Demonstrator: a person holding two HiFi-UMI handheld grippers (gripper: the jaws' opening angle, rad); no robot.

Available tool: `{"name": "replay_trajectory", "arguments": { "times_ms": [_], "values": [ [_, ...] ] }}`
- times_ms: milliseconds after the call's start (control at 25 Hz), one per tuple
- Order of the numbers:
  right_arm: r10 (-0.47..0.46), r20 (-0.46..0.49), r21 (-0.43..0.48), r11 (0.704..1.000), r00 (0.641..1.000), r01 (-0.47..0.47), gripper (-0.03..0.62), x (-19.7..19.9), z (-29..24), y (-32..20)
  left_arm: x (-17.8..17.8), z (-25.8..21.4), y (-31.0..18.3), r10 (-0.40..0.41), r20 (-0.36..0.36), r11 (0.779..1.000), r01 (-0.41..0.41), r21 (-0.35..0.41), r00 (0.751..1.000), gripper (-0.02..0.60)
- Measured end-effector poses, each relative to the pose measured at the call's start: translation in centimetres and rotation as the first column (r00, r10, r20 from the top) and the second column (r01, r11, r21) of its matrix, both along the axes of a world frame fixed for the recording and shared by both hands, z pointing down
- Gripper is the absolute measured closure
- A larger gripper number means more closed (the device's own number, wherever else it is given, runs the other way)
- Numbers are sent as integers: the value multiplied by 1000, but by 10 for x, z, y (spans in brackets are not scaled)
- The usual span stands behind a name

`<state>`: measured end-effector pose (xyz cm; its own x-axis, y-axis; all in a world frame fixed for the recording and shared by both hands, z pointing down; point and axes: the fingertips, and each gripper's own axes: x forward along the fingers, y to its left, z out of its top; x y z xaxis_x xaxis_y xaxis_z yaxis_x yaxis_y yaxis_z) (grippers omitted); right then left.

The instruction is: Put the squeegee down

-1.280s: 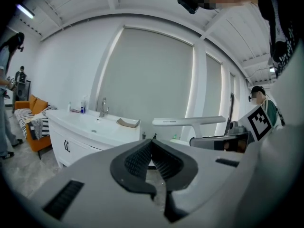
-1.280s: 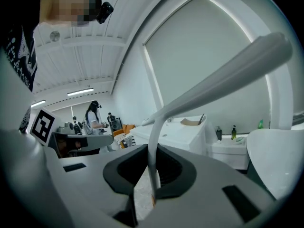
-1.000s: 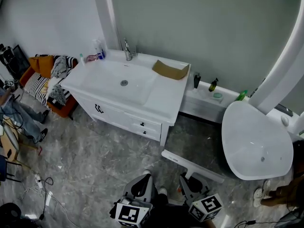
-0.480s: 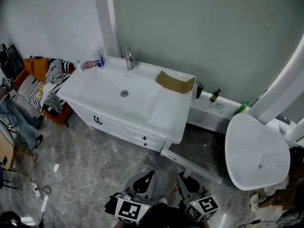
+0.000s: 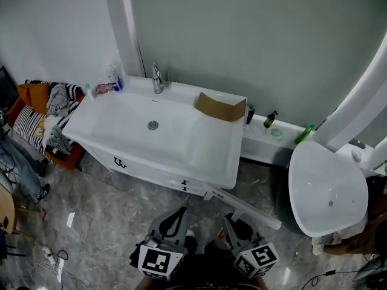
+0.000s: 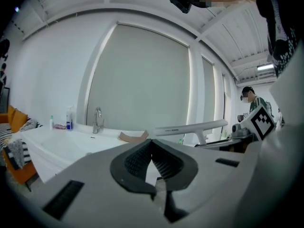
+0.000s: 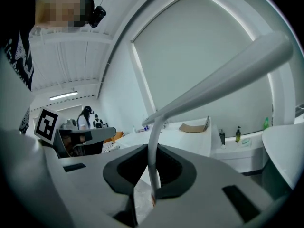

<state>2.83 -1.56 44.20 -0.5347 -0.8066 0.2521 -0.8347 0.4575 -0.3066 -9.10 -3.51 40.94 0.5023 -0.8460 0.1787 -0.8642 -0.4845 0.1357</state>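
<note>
Right gripper view: the squeegee (image 7: pixel 232 72) is clamped by its thin handle between the jaws of the right gripper (image 7: pixel 152 172), blade bar overhead; the left gripper (image 6: pixel 152 153) is seen closed, empty.

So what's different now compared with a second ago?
The person has stepped toward the white sink cabinet: in the head view it sits nearer, and the blade end of the long white squeegee now shows just below its front right corner. Nothing was taken or let go. Unchanged: the right hand-held gripper stays shut on the squeegee's handle, the left hand-held gripper stays shut and empty, and the brown cardboard piece lies on the countertop.
</note>
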Motion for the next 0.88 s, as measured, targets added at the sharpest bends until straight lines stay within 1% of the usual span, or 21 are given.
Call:
{"name": "replay_trajectory", "arguments": {
  "times_ms": [240,360,600,880],
  "values": [
    [-4,-18,-1,1000,1000,4,542,-17,2,-20,-25,6,-13,-27,-22,999,26,-22,999,577],
    [0,-24,-6,1000,1000,0,542,-24,1,-26,-31,10,-20,-29,-26,999,28,-33,999,577],
    [-2,-43,-41,999,999,0,542,-27,8,-36,-26,12,-31,-23,-52,998,20,-53,998,577],
    [3,-50,-52,999,999,-5,542,-21,13,-54,-14,19,-46,-13,-41,997,10,-75,999,577]
  ]
}}
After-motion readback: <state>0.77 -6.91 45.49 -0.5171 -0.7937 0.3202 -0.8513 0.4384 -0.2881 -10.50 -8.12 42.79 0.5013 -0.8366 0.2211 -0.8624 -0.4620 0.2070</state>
